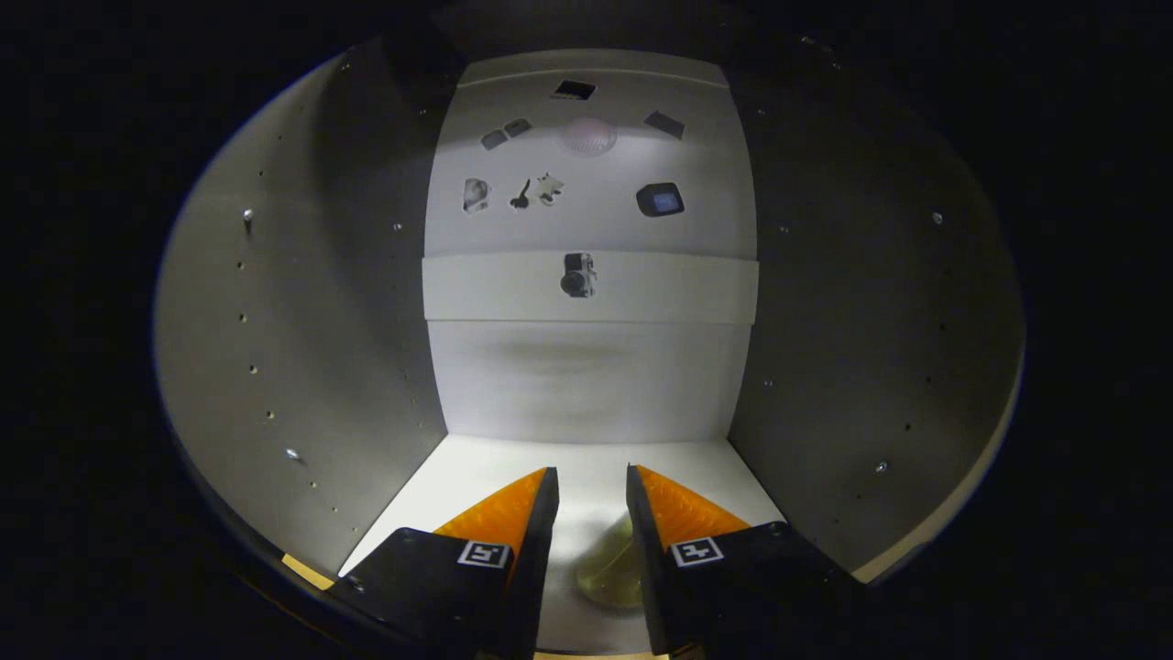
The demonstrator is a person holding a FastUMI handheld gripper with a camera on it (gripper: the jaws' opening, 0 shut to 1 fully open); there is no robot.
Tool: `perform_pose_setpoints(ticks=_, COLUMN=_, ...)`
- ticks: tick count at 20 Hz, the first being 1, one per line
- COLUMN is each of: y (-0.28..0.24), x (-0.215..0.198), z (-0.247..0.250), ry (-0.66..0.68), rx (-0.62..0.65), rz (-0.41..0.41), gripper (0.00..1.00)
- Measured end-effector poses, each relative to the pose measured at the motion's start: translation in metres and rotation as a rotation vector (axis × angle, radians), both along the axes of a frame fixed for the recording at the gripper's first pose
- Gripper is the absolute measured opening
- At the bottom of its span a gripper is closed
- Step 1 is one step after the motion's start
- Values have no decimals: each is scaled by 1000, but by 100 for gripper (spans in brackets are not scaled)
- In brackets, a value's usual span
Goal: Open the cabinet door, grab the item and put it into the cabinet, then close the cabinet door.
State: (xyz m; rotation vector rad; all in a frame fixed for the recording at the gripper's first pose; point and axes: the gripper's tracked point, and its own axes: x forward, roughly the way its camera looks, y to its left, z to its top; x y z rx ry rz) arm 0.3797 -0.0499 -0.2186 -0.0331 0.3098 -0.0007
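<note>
The gripper point(591, 495) reaches into the open cabinet point(302, 348). Its two orange-faced fingers point(504, 513) point toward the back wall point(586, 385), and their black bodies each carry a small square marker on top. The jaws stand spread, with a clear gap between the tips and nothing pinched.

The item point(612, 576), a pale yellowish, rounded thing, lies on the white floor point(476, 463) of the cabinet, low in the gap between the fingers and closer to the right one. The right finger hides part of it, so its full shape cannot be told. Whether the finger touches it cannot be told either. A soft shadow lies on the floor just beyond it.

The left side wall is grey, with a column of small holes and a few metal pegs. The right side wall point(871, 348) is darker, in shade, and shows similar holes and pegs.

The back wall is lit brightest at the bottom. A pale band point(696, 286) crosses it at mid height, with a small dark fitting point(578, 275) at its centre. Above the band several small dark shapes are scattered on the far surface, among them a rounded dark one point(660, 199) to the right and a faint round patch point(587, 136) higher up. What they are cannot be told.

At the near left, a strip of tan edge point(307, 570) shows at the cabinet's front.
</note>
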Motion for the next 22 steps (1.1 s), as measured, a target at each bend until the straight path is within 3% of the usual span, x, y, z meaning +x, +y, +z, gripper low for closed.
perform_pose_setpoints(ticks=3, y=5, x=-25, z=25, ry=-39, rx=-60, rz=38, gripper=49)
perform_pose_setpoints(ticks=7, y=6, x=-86, z=66, ry=-106, rx=-115, rz=57, gripper=66)
perform_pose_setpoints(ticks=9, y=6, x=-124, z=87, ry=-151, rx=-106, rz=50, gripper=67)
perform_pose_setpoints(ticks=14, y=10, x=-209, z=120, ry=-196, rx=-124, rz=62, gripper=96)
perform_pose_setpoints(ticks=19, y=12, x=-303, z=144, ry=-213, rx=-58, rz=36, gripper=98)
perform_pose_setpoints(ticks=22, y=-10, x=-364, z=150, ry=-207, rx=-104, rz=-30, gripper=98)
